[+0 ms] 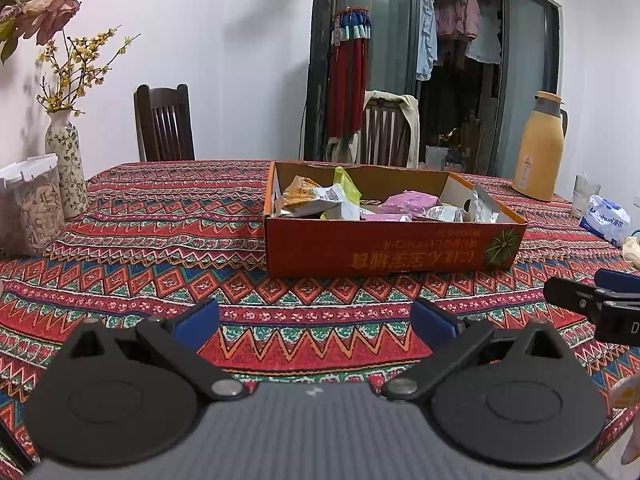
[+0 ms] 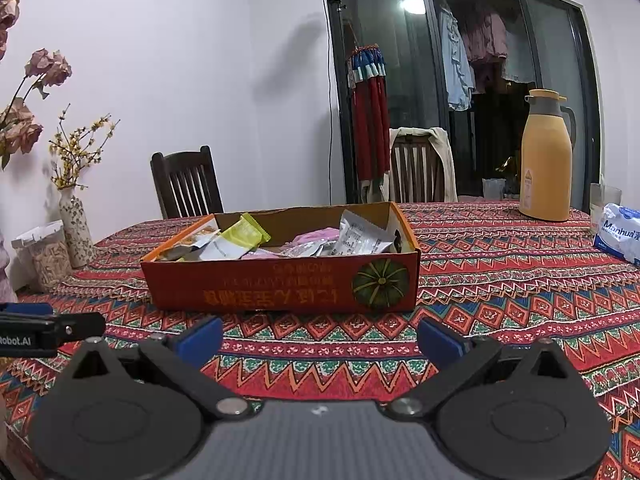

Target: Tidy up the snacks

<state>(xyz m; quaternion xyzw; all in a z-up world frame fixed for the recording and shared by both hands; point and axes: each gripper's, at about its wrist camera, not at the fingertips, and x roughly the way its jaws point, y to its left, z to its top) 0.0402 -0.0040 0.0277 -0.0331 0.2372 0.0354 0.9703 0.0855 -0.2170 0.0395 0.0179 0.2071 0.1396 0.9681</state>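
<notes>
Your left gripper (image 1: 316,322) hovers over the patterned worktop (image 1: 160,248), jaws spread wide, holding nothing; your right gripper (image 2: 320,338) is the same, jaws apart and empty; the snack packets (image 1: 340,200) sit loose in the orange cardboard box (image 1: 380,246) just ahead of both grippers, mid-worktop; yellow-green packet (image 2: 246,236) toward the box's left, pink ones (image 1: 408,202) in the middle; orange thermos (image 2: 546,160) stands well right, behind; tissue pack (image 2: 620,236) at the right edge.

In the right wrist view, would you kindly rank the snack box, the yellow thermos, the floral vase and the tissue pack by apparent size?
1. Snack box
2. Yellow thermos
3. Floral vase and tissue pack: unsure, since the frame edge cuts the pack off.
</notes>
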